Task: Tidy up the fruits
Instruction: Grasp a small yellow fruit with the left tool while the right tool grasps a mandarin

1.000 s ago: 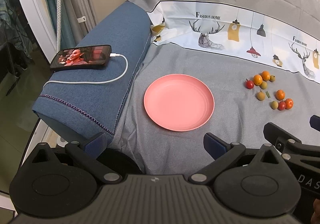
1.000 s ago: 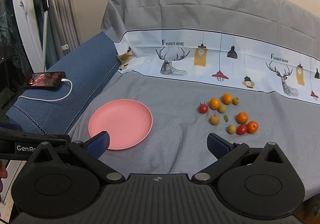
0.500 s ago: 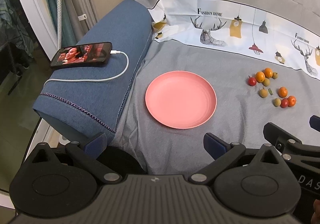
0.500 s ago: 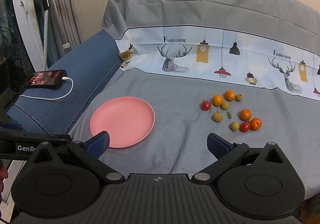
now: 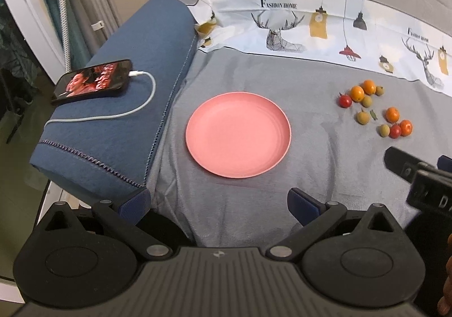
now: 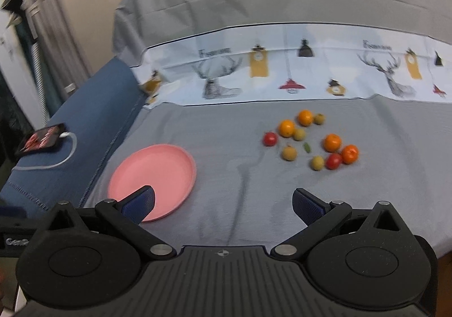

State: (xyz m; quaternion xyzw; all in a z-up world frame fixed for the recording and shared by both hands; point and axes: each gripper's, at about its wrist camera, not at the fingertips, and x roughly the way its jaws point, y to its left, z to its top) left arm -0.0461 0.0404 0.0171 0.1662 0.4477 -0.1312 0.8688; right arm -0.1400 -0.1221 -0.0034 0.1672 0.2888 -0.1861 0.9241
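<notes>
Fruits: the fruits [image 6: 310,141], small and loose, cluster right of centre on the grey cover [image 6: 240,175], well apart from the plate.
Plate: the pink plate [image 5: 238,134] sits mid-frame, bare, likely the collecting spot.
Right gripper: the right gripper [image 6: 223,205] is spread, empty, aimed toward the cluster.
Left gripper: the left gripper [image 5: 217,204] is spread, empty, facing the plate.
Change: both views sit closer than a second ago; the fruits are larger.
</notes>
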